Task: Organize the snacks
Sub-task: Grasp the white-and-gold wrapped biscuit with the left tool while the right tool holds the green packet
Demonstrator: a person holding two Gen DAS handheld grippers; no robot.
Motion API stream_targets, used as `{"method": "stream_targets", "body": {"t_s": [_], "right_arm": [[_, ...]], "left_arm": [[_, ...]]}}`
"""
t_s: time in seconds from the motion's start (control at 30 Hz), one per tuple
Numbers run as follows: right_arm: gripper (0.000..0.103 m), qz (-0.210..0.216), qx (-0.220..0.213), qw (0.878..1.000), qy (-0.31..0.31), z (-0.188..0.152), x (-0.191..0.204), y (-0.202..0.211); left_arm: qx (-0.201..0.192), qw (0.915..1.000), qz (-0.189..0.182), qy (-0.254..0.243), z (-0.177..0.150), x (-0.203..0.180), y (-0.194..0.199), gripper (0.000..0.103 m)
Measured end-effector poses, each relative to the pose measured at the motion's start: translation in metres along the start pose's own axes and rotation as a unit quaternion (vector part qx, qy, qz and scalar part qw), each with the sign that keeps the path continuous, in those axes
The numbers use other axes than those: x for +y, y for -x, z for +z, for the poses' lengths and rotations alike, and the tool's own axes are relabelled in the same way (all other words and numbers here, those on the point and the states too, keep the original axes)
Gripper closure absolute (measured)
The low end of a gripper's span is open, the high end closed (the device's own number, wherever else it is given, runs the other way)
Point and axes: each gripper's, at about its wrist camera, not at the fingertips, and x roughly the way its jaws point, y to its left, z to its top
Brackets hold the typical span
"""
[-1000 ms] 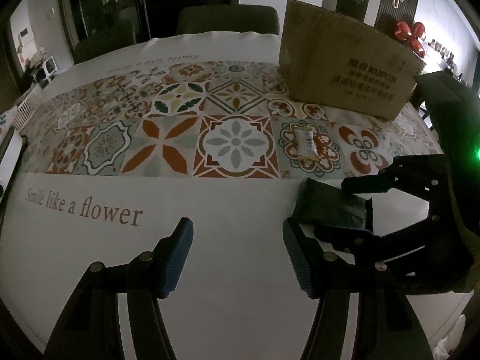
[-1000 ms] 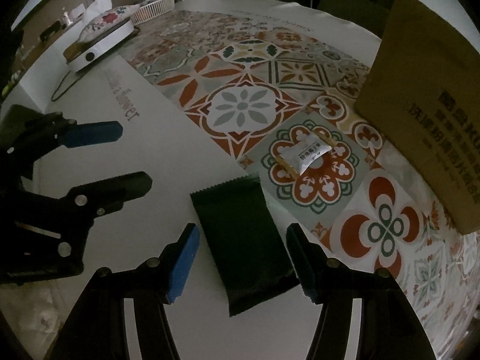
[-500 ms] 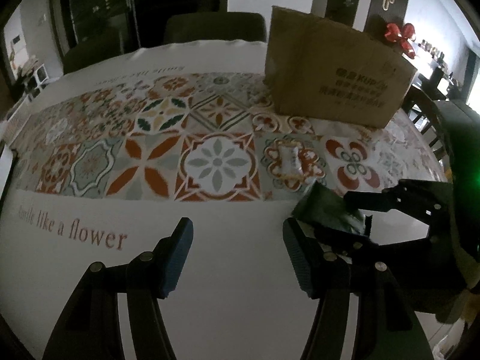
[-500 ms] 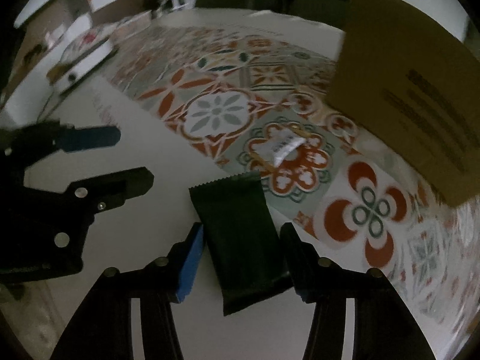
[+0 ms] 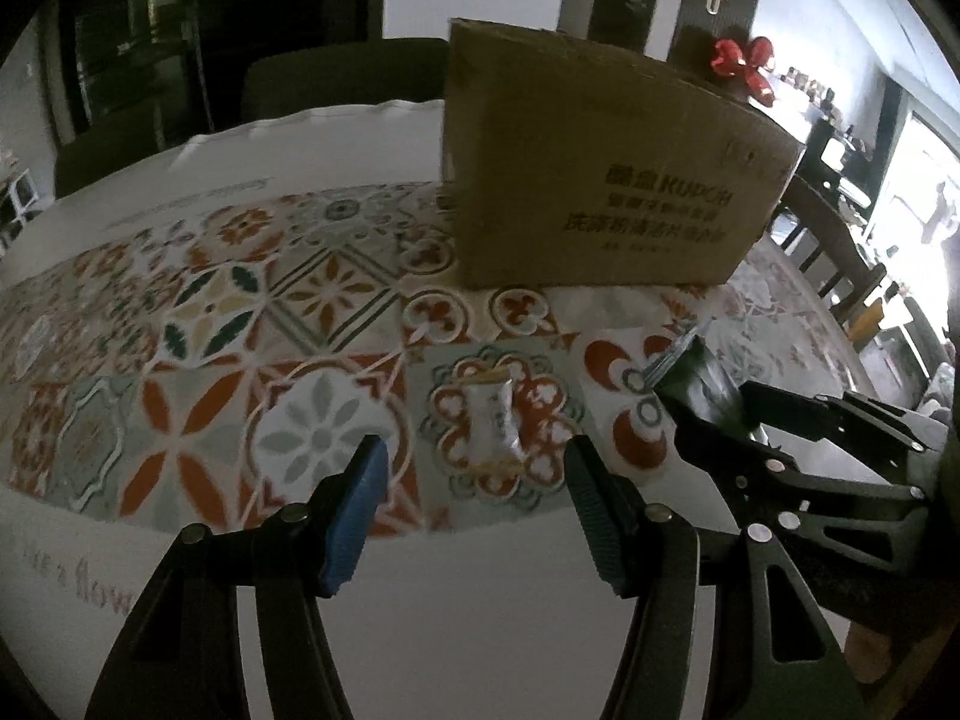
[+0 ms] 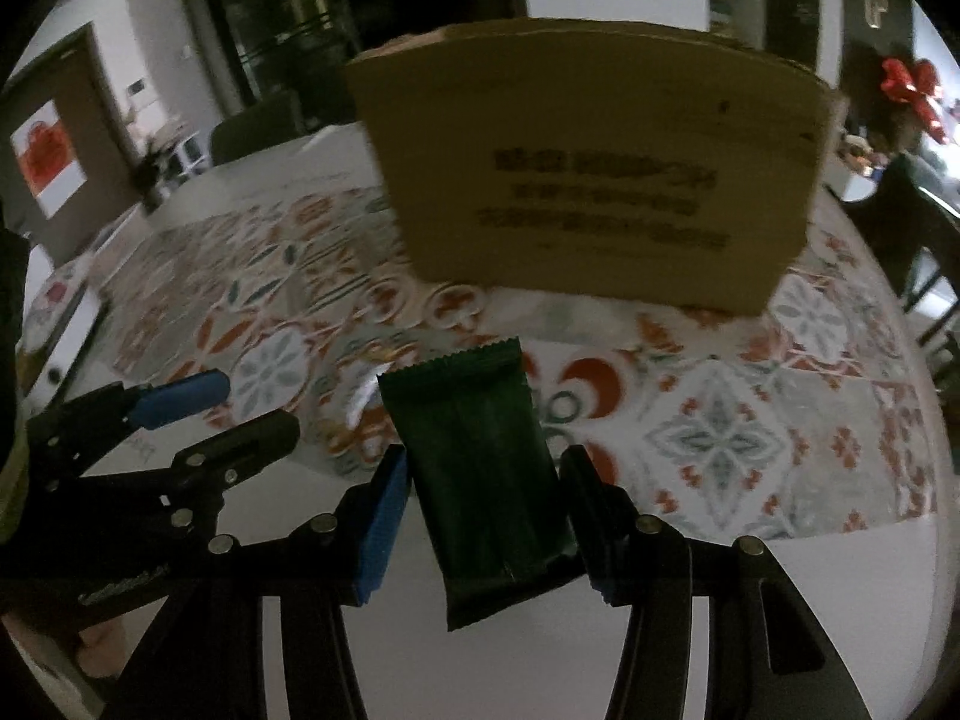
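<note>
Your right tool (image 6: 483, 516) is clamped on the dark green snack pack (image 6: 480, 480). Both blue pads press on its long sides, and the pack sticks out in front of the tool, up off the desk (image 6: 750, 612). It points toward the brown cardboard box (image 6: 600, 180), which stands on the patterned cloth (image 6: 720, 432) a little way ahead. The top of the box is open, but you cannot see inside it from here, so you cannot tell if any snacks are in it yet.

Your left tool (image 5: 474, 510) has its two sides apart, and they are closing a little. Nothing is between them. The small white snack packet (image 5: 495, 423) lies flat on the cloth, on a red flower tile, just past the tips of that tool. The tool is not touching it.

So one snack is picked up but not put away. The other snack is not picked up yet. I think the box is where the snacks should go, since it is the only thing here that could hold them.

What is left, I think: carry the green pack over the box edge and let it drop in. Then bring the left tool down around the white packet, squeeze, lift, and put it in the box too.

The job looks like it is near the start, not the end.
</note>
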Motion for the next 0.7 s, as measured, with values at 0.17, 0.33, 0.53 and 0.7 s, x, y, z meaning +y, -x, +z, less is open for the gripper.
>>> {"method": "stream_targets", "body": {"t_s": [0.17, 0.33, 0.53, 0.7], "right_arm": [[0.050, -0.011, -0.006, 1.000, -0.019, 0.000, -0.009, -0.002], [0.050, -0.017, -0.007, 0.999, -0.036, 0.002, -0.015, -0.009], [0.050, -0.019, -0.013, 0.999, -0.042, 0.003, -0.019, -0.010], [0.050, -0.017, -0.014, 0.999, -0.047, 0.005, -0.019, -0.013]], "left_arm": [[0.012, 0.9999, -0.009, -0.007, 0.008, -0.005, -0.018, 0.054], [0.028, 0.9996, -0.008, -0.005, 0.009, -0.007, -0.034, 0.067], [0.039, 0.9992, -0.006, -0.012, 0.009, -0.012, -0.047, 0.078], [0.035, 0.9993, -0.006, -0.010, 0.008, -0.014, -0.050, 0.082]]}}
